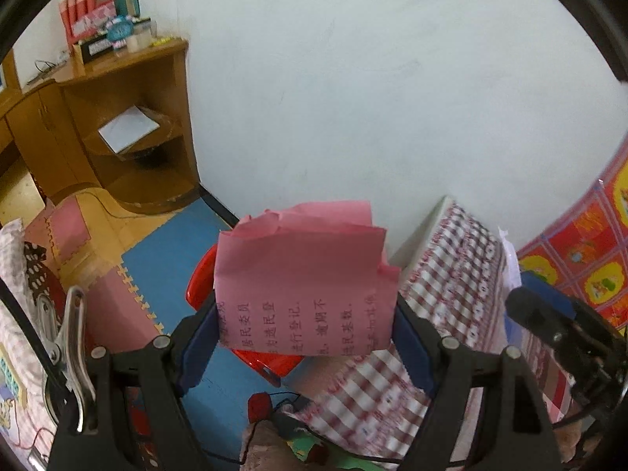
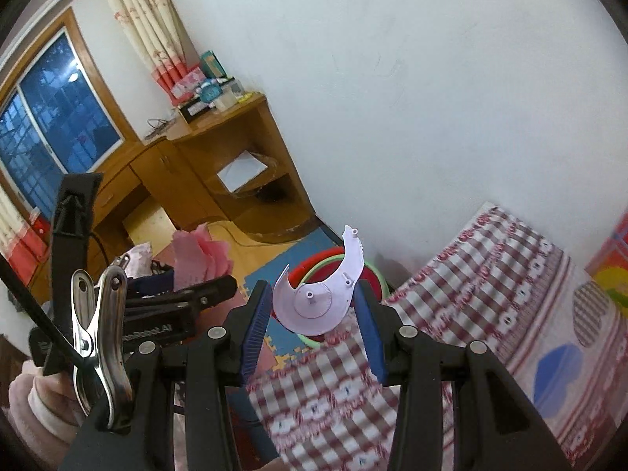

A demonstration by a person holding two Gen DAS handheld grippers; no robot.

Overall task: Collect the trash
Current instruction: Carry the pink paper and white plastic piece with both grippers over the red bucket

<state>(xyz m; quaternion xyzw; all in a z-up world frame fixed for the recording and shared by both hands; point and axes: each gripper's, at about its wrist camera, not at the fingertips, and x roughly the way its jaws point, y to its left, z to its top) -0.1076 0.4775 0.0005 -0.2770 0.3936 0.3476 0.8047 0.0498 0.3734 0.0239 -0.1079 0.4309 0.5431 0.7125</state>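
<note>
Grippers angled downward: left gripper (image 1: 306,337) pinching pink paper (image 1: 302,278); right gripper (image 2: 314,314) pinching white plastic piece (image 2: 318,302).

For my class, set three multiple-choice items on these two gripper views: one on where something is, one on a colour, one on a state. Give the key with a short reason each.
1. Where does the red basin stand?
A. on the wooden desk
B. on the floor beside the checked cloth
C. on the window sill

2. What colour is the folded paper in the left claw?
A. pink
B. green
C. white

3. What is the state of the right claw?
A. wide open and empty
B. shut on a broken white plastic piece
C. shut on a metal clip

Key:
1 B: its rim shows on the blue floor mat, at the edge of the checked cloth.
2 A: the printed sheet is pink.
3 B: the broken white plastic piece sits between both blue pads.
</note>
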